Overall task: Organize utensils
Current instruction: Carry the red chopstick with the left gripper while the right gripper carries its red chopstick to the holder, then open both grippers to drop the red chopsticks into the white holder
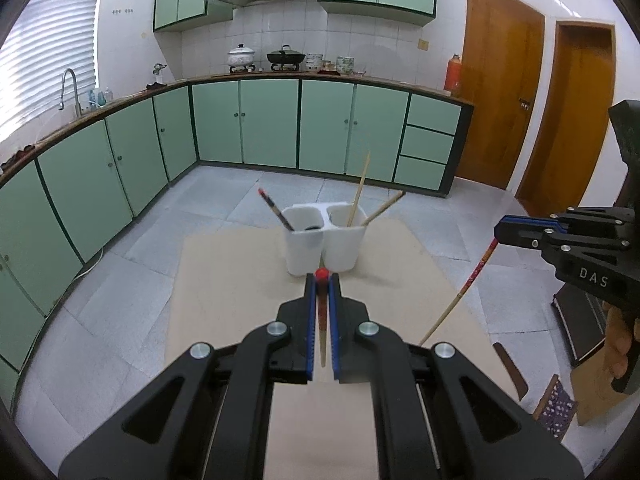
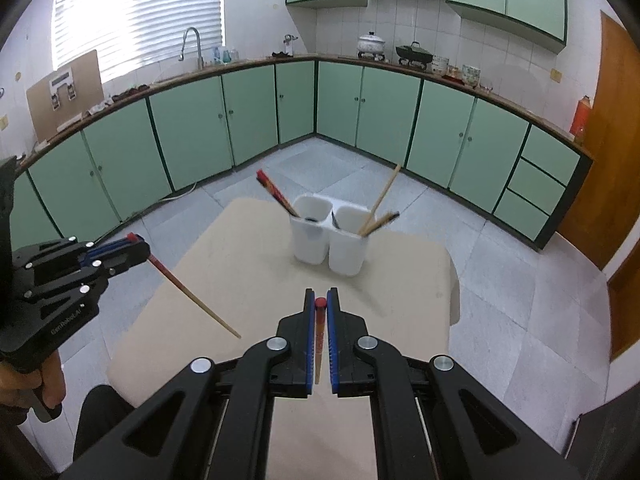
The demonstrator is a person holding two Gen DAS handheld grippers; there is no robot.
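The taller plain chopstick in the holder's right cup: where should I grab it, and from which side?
Grip the plain chopstick on its bare upper shaft, well above the white holder rim, coming from above. It leans against the rim with its top free in open air, while its lower end is sunk in the cup beside a second stick.

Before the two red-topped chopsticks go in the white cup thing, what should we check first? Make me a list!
1. Left hand-held gripper shut on its red-topped chopstick: ok.
2. Right hand-held gripper shut on its red-topped chopstick: ok.
3. White two-cup holder upright on the table: ok.
4. Left cup has room beside the red-topped chopstick inside: ok.
5. Plain chopsticks stay in the right cup: ok.
6. Chopsticks held firmly enough not to slip: cannot tell.
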